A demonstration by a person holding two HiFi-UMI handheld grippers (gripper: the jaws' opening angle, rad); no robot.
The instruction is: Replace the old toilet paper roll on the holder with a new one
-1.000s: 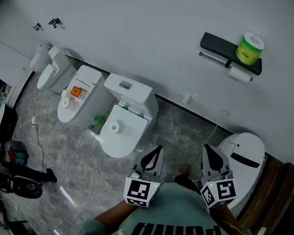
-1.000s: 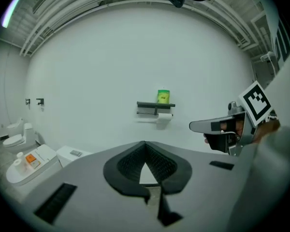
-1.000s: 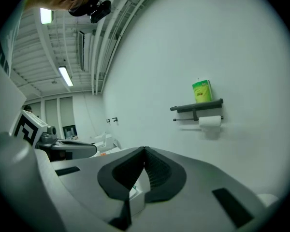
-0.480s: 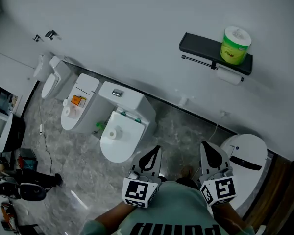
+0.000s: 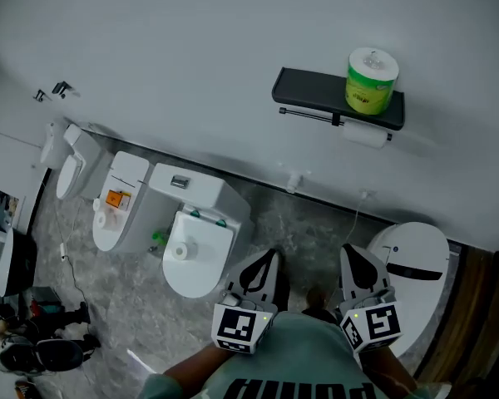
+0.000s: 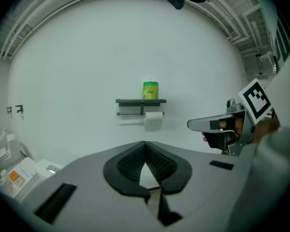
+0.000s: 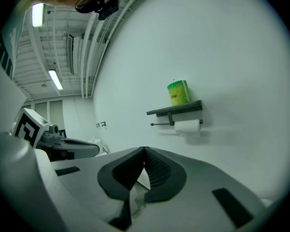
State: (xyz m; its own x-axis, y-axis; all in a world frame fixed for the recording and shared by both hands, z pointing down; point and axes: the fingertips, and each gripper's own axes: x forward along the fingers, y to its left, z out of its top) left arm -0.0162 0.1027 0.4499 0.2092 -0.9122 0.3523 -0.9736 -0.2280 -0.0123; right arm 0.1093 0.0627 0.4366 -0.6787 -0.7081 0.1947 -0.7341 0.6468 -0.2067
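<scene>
Head view is showing the left gripper and right gripper hovering with jaws pressed together on nothing, well apart from the wall shelf, where the green-wrapped new roll is standing above the old roll hanging on the holder.
</scene>
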